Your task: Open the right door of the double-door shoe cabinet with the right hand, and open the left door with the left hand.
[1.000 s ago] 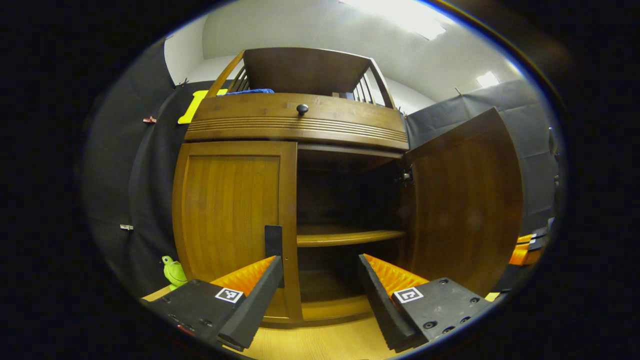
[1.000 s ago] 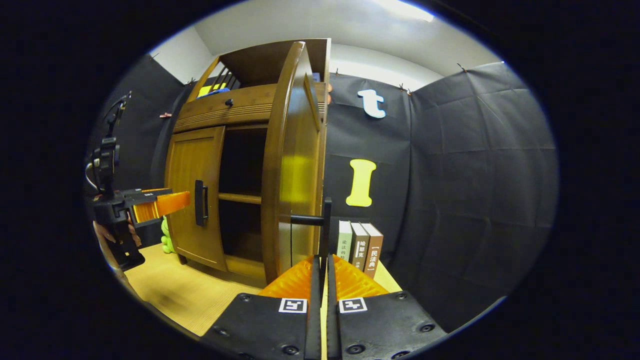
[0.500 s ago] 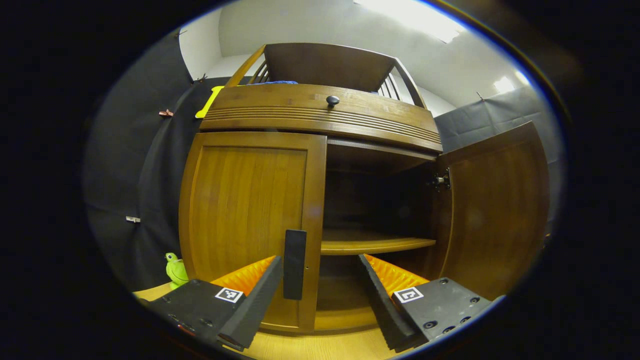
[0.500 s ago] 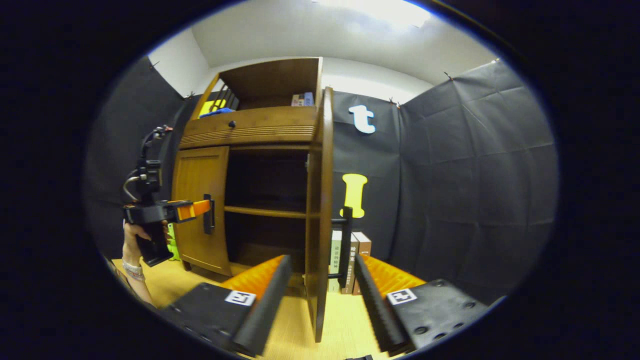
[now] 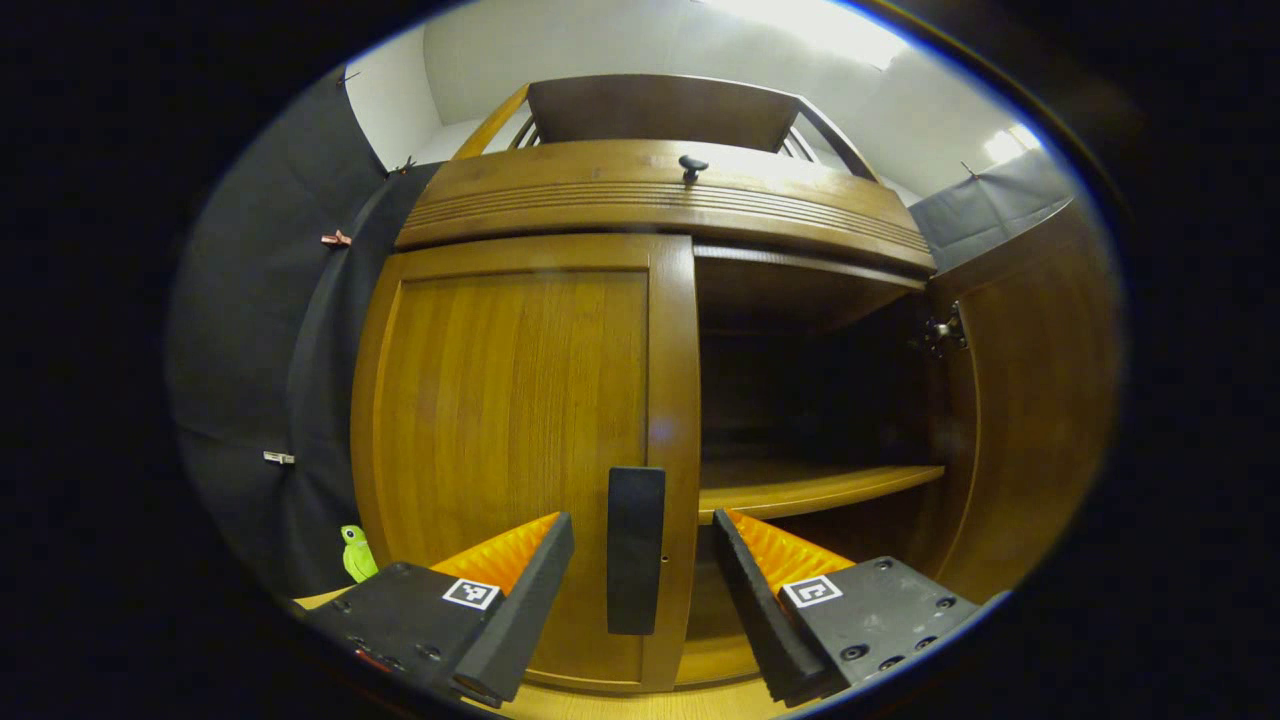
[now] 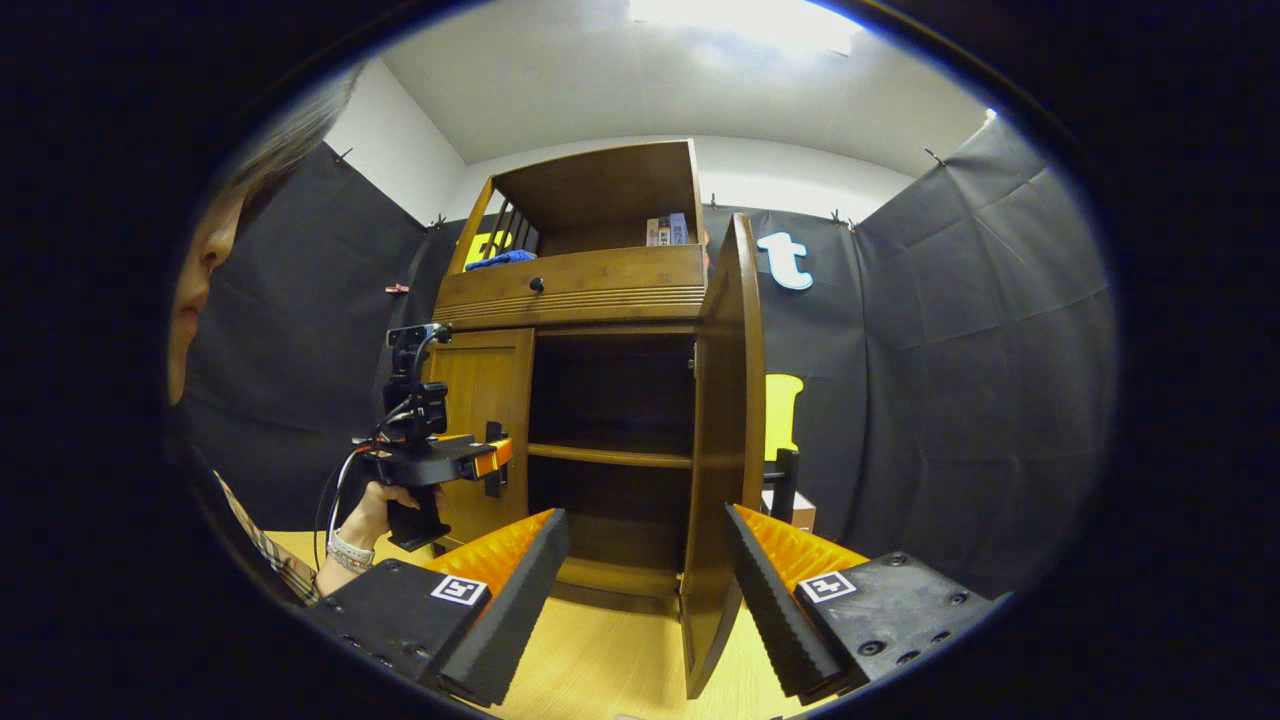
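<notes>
The brown wooden double-door shoe cabinet [image 6: 600,300] is standing on the pale wooden floor [image 6: 600,660] against the black cloth wall of the booth. Its right door [image 6: 725,440] is already hanging wide open, edge-on in the right gripper view, with its dark bar handle [image 6: 785,485] showing just behind it, so the shelf [image 5: 810,485] inside is lying exposed. The right gripper [image 6: 645,590] is hovering in front of that door's edge with its fingers spread and holding nothing; judging by this, its half of the task looks done. The left door [image 5: 520,440] is sitting flush in its frame, closed. The left gripper [image 5: 640,590] is pointing straight at this door's flat black vertical handle [image 5: 635,550], its fingers released and parted so that the handle is standing between them without either finger pressing on it yet. That wide stance is probably there to let both fingers slip around the handle before closing. In the right gripper view a person's hand [image 6: 375,515] is gripping the left tool's grip, holding it level at handle height. The next step, most likely, is clenching on the handle and pulling the door outward about its hinge.
</notes>
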`<action>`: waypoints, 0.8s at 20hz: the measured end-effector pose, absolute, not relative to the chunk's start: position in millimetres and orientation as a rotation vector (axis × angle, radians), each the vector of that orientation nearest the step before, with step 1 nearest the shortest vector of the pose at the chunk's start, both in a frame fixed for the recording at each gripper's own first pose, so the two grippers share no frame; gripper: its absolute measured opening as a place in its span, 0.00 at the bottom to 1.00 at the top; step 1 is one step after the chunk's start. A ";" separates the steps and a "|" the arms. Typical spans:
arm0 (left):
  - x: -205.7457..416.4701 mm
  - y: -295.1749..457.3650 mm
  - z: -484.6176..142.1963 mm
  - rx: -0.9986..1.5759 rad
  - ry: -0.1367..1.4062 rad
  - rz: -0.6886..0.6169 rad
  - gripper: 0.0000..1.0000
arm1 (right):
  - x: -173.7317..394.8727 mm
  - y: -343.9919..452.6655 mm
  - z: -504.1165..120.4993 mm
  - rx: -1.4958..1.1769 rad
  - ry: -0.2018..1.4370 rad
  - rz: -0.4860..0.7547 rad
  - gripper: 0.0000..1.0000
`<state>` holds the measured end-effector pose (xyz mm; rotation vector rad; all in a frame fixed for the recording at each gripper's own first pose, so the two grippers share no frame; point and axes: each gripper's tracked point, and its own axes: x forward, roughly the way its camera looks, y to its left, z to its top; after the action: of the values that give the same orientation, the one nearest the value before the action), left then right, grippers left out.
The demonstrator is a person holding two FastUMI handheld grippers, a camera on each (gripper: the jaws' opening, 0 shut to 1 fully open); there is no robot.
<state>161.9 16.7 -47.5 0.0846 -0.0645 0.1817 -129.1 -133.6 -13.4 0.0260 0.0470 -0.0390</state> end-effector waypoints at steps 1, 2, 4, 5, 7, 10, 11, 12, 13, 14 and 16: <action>167.3 21.0 -54.6 0.090 -0.044 0.191 0.86 | -127.8 -135.5 -14.4 0.007 0.045 -0.048 0.97; 173.1 25.1 -60.2 0.095 -0.025 0.202 0.84 | -124.9 -140.4 -16.6 -0.014 0.043 -0.067 0.97; 184.4 36.5 -70.6 0.090 0.003 0.219 0.78 | -120.0 -152.1 -19.9 -0.044 0.048 -0.097 0.94; 188.7 37.7 -76.1 0.075 0.019 0.205 0.75 | -118.7 -152.3 -21.2 -0.047 0.050 -0.093 0.97; 188.5 29.1 -71.5 0.034 -0.007 0.158 0.61 | -117.6 -145.1 -20.8 -0.042 0.053 -0.073 0.97; 188.9 30.5 -70.0 0.021 -0.022 0.144 0.49 | -117.0 -145.9 -22.0 -0.045 0.055 -0.076 0.97; 189.6 30.3 -69.8 0.023 -0.022 0.143 0.44 | -117.1 -145.3 -19.5 -0.047 0.047 -0.079 0.97; 189.4 29.6 -69.8 0.023 -0.023 0.139 0.40 | -116.5 -143.9 -19.2 -0.040 0.046 -0.078 0.96; 190.5 29.7 -70.1 0.024 -0.023 0.138 0.38 | -117.7 -141.7 -20.2 -0.029 0.049 -0.069 0.95; 190.3 29.3 -70.1 0.028 -0.016 0.140 0.37 | -117.7 -137.4 -19.0 -0.015 0.051 -0.058 0.95; 189.5 30.6 -70.7 0.049 0.008 0.147 0.34 | -121.0 -131.2 -16.4 -0.003 0.052 -0.047 0.95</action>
<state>189.5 30.6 -70.7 0.0488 0.0082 0.1472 -121.0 -131.2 -16.4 -0.0034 0.0523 -0.0471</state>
